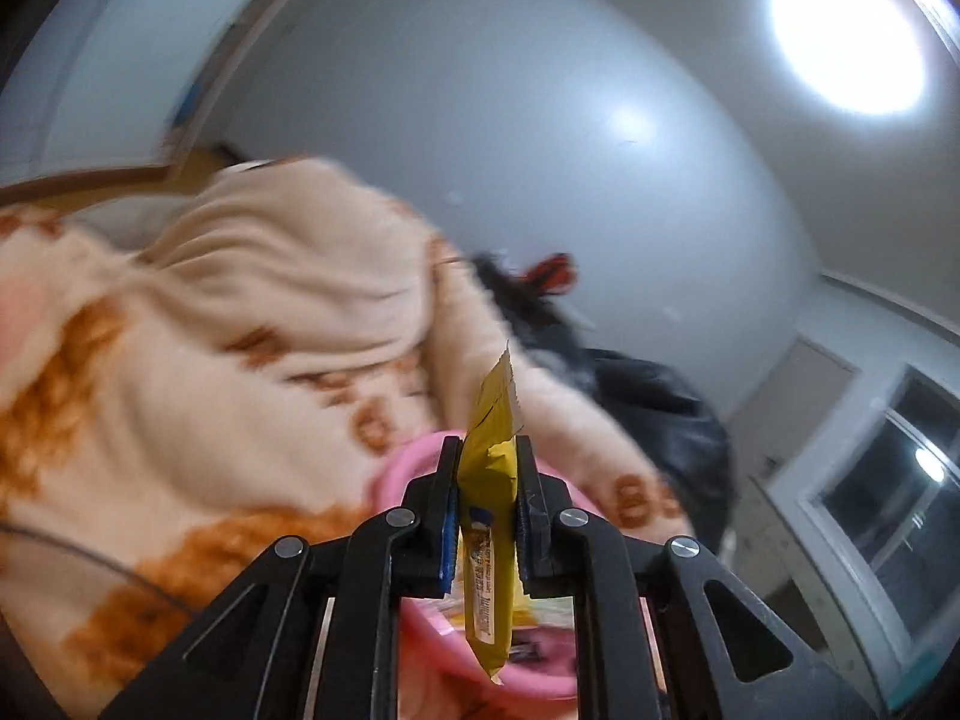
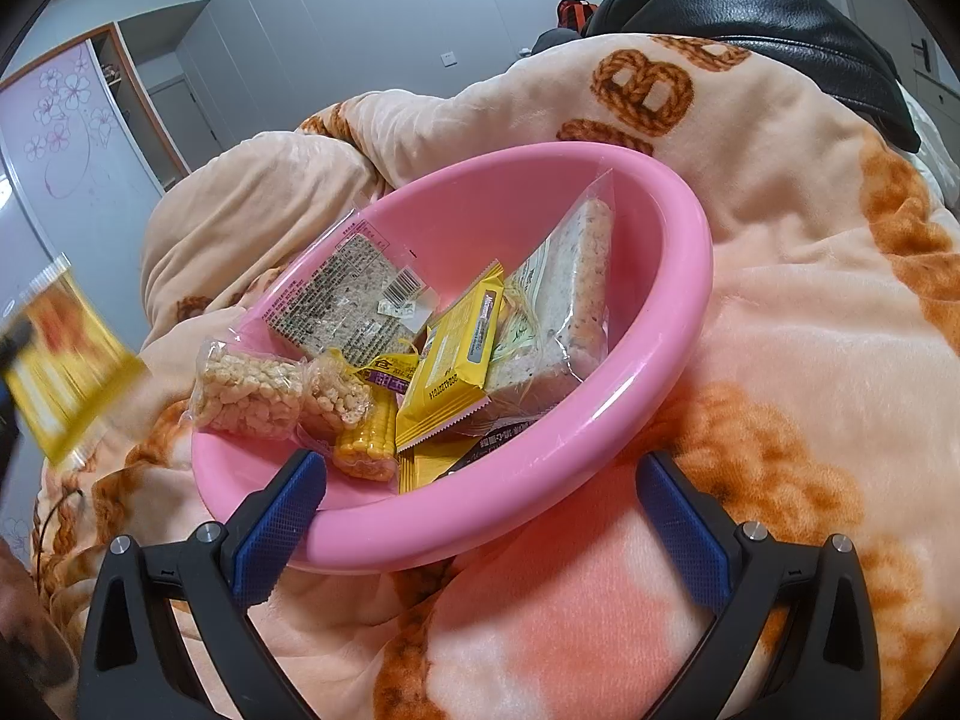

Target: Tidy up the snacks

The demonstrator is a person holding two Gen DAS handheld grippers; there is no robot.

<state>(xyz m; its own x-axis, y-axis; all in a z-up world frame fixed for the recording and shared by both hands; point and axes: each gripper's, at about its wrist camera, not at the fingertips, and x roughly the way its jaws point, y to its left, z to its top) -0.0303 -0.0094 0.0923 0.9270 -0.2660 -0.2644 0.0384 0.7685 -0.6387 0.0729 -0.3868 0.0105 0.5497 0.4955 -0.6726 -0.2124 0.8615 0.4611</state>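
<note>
My left gripper [image 1: 487, 468] is shut on a yellow snack packet [image 1: 489, 516], held edge-on above the pink bowl [image 1: 414, 462]. In the right wrist view the same yellow packet [image 2: 66, 360] shows blurred at the far left, raised above the blanket. There the pink bowl [image 2: 678, 324] lies tilted on the blanket and holds several snacks: another yellow packet [image 2: 450, 366], a wrapped bread slice [image 2: 570, 300], a flat printed pack [image 2: 354, 300], puffed rice bars [image 2: 252, 396] and a corn cob [image 2: 367, 441]. My right gripper [image 2: 480, 504] stands open at the bowl's near rim, nothing between its fingers.
A cream and orange plush blanket [image 2: 780, 312] covers the bed under the bowl. A black leather garment [image 2: 750, 6] lies at the far right. A wardrobe with flower print [image 2: 66, 114] stands at the left. A window [image 1: 888, 480] is at the right in the left wrist view.
</note>
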